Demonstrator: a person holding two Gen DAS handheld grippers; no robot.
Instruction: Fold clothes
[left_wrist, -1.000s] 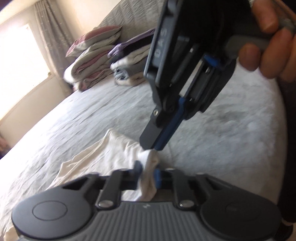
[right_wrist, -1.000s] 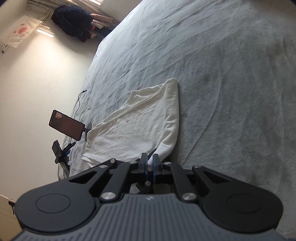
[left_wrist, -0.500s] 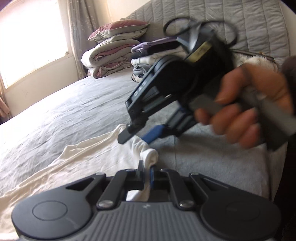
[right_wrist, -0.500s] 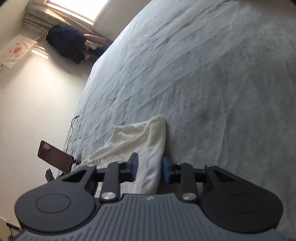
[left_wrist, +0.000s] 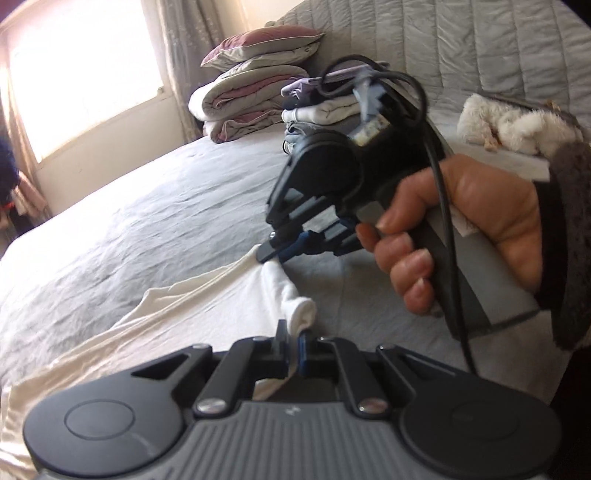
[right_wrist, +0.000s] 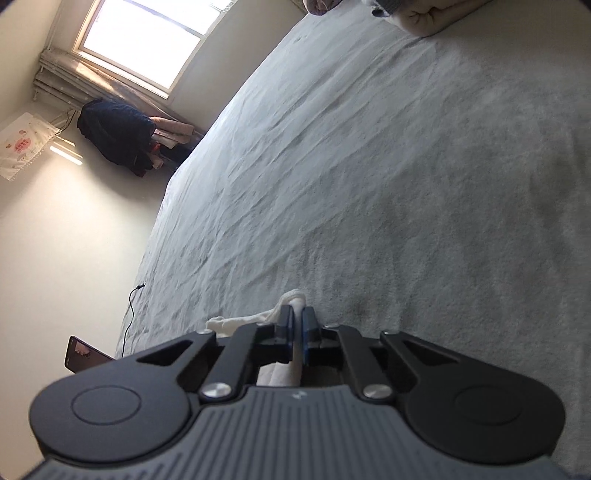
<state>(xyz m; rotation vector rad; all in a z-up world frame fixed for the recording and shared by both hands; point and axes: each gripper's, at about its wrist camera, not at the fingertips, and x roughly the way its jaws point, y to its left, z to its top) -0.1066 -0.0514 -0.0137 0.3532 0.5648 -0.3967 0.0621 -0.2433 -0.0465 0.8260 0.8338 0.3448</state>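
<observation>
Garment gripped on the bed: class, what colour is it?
Plain cream-white garment, no pattern; the left wrist view shows it best.

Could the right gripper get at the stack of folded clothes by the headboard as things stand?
Probably not right away. The right gripper is shut on the cream garment, as is the left gripper. The folded stack lies farther up the bed, with nothing lying between.
</observation>
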